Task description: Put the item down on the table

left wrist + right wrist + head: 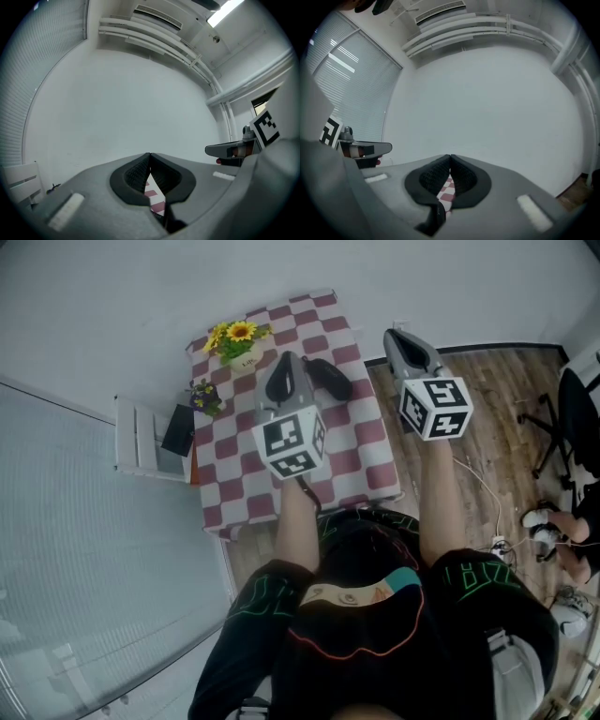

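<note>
Left gripper (149, 155): I see its fingers pressed together, nothing held
Right gripper (450, 157): fingers likewise closed, empty
Dark item (330, 378): lying on the checkered tabletop (354, 454), just at 3 o'clock of the left gripper
Sunflower pot (240, 341): tabletop, 11 o'clock corner

Claws: two, left claw (149, 157) and right claw (450, 158). Counter (361, 460) with checked cloth: one. Flower pots: two, sunflower pot (239, 341) at eleven o'clock, smaller flower pot (203, 397) at nine o'clock. Black item (330, 379): one. Office chair (572, 418): one.
</note>
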`<state>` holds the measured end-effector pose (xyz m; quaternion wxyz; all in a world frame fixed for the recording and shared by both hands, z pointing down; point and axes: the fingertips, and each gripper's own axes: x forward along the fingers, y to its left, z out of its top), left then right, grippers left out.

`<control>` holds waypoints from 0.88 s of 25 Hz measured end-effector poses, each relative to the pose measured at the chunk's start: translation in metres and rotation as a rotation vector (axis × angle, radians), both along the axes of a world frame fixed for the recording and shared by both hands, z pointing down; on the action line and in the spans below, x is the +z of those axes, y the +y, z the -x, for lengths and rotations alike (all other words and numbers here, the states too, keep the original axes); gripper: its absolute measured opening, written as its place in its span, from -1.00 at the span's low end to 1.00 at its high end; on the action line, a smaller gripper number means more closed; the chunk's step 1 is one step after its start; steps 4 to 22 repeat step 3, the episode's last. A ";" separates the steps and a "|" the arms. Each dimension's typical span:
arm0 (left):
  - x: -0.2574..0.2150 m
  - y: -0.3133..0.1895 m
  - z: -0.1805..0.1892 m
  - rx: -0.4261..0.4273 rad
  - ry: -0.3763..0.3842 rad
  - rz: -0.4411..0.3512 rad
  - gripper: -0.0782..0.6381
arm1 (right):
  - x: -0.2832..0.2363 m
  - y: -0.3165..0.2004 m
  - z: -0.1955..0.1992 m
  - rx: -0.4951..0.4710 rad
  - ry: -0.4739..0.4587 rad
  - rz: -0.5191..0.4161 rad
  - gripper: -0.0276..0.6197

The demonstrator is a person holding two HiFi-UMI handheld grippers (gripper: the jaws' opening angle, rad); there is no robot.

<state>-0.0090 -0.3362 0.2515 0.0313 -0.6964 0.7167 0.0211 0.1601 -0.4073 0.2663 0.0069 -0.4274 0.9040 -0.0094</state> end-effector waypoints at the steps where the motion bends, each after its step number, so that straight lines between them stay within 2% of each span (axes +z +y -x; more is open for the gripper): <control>1: 0.001 0.000 0.000 -0.001 0.000 0.003 -0.76 | 0.000 0.000 0.000 -0.001 0.002 -0.001 -0.91; 22: 0.003 -0.001 0.001 -0.003 -0.001 0.012 -0.76 | 0.000 -0.001 0.001 -0.003 0.006 -0.003 -0.91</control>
